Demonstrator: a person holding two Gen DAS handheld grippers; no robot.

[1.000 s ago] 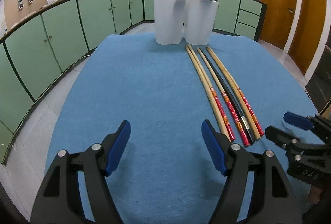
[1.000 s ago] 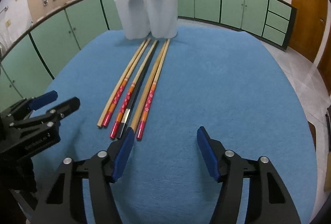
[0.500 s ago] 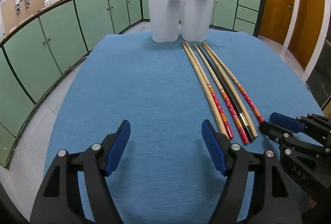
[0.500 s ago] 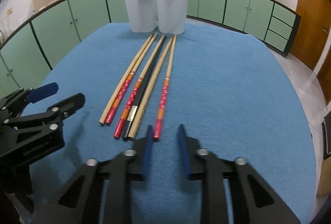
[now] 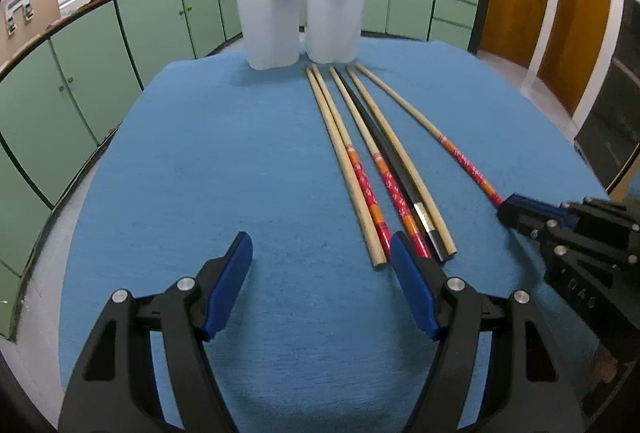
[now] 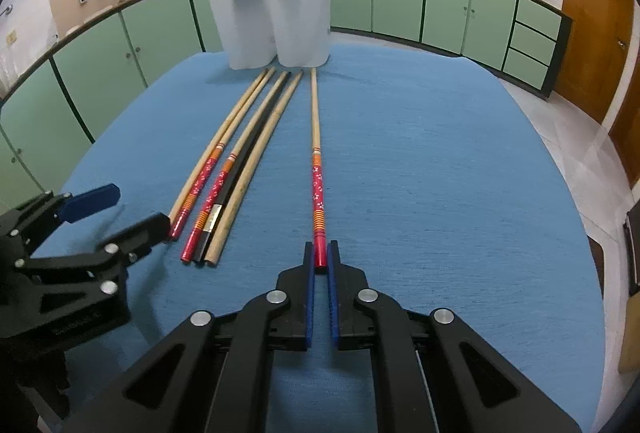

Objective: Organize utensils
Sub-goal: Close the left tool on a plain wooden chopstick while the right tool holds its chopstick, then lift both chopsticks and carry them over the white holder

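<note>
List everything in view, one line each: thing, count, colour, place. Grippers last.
chopsticks in the bundle: five; three tan, two of them red-ended, one plain, one black; side by side on the cloth.
single chopstick: one, tan with red end, apart to the right.
holders: two, white, far end, utensils inside.
cloth: one, blue, covering the table.
left gripper: black, blue pads, open over the cloth.
right gripper: shut on the single chopstick's red end.

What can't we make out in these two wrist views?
- Contents of the white holders: both views, frosted walls blur them to dark shadows.
- Gripped end of the red-handled chopstick: left wrist view, right gripper covers it.
- Whether that chopstick's far tip touches the cloth: unclear in either view.
</note>
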